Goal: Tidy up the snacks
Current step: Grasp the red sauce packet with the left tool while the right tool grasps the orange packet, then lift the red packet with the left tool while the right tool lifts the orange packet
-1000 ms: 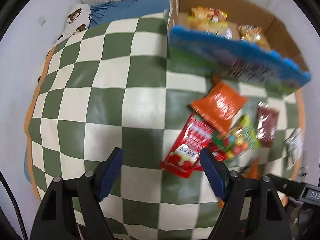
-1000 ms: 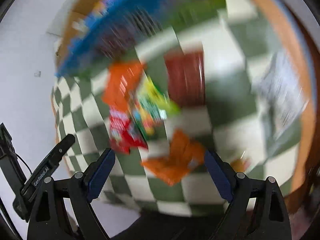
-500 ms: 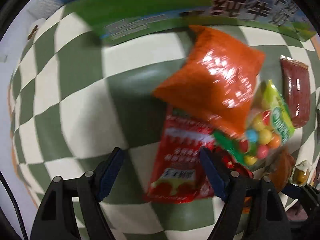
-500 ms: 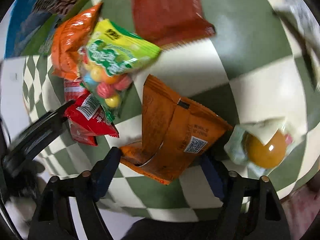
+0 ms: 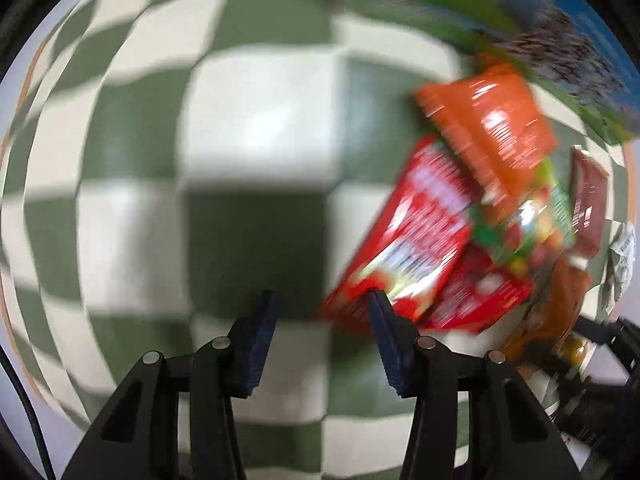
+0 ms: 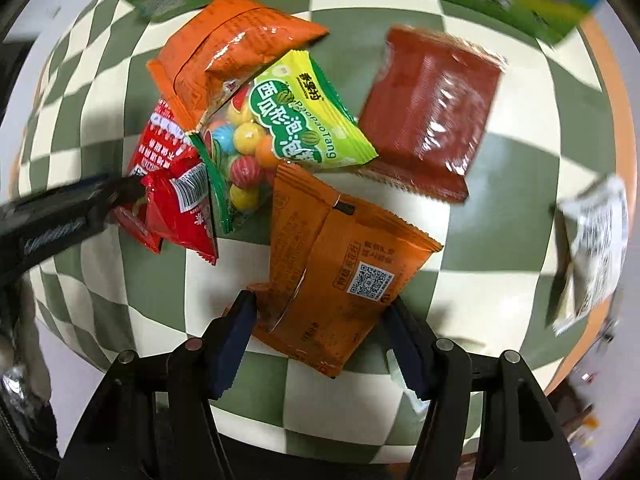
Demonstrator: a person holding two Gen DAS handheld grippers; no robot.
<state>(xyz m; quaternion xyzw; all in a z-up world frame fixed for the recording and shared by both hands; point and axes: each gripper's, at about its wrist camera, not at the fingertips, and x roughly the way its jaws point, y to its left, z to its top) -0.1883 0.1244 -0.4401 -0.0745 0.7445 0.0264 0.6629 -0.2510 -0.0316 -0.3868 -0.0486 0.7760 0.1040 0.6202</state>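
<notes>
Between my right gripper's (image 6: 320,320) parted jaws lies the orange packet (image 6: 340,264) on the checkered cloth (image 6: 500,168), not yet clamped. My left gripper (image 5: 322,322) is released beside the red packet (image 5: 408,232). Closing now, I may crush it or snag cloth.

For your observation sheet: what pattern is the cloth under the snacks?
Green and cream checks on the cloth, clearest in the right wrist view.
</notes>
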